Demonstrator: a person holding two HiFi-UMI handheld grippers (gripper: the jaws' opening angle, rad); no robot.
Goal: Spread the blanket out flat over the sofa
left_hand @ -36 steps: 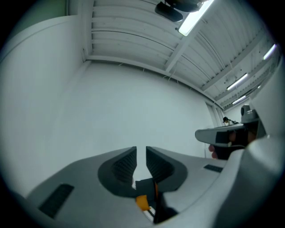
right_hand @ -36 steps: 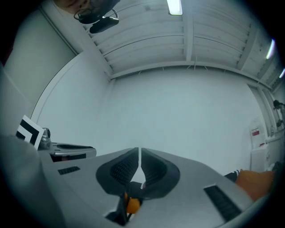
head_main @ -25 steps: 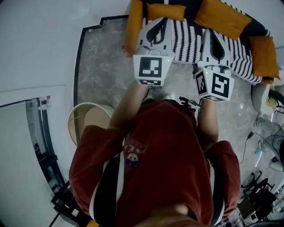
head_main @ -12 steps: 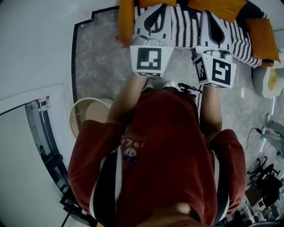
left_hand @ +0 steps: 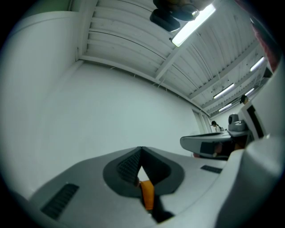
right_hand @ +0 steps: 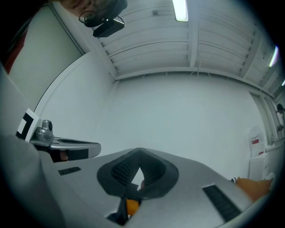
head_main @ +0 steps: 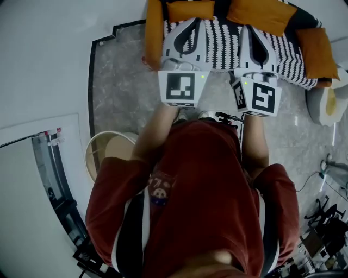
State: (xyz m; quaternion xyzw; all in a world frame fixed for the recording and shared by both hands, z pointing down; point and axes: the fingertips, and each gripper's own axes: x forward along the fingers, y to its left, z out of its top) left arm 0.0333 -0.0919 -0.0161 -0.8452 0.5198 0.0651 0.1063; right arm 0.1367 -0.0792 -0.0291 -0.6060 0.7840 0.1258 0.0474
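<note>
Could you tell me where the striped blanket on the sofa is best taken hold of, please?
I'd take the blanket by its near long edge, along the seat front, at two well-spread points, coming from above on the floor side; orange cushions crowd its back edge. The left gripper and right gripper are shut, so open them first.

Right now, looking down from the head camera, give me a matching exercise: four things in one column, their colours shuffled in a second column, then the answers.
Things:
1. blanket
2. back cushion
3. person's shirt
4. round tub on the floor

Colours:
A. dark red
B. cream
C. black and white stripes
D. orange

Pairs: 1-C, 2-D, 3-A, 4-B
</note>
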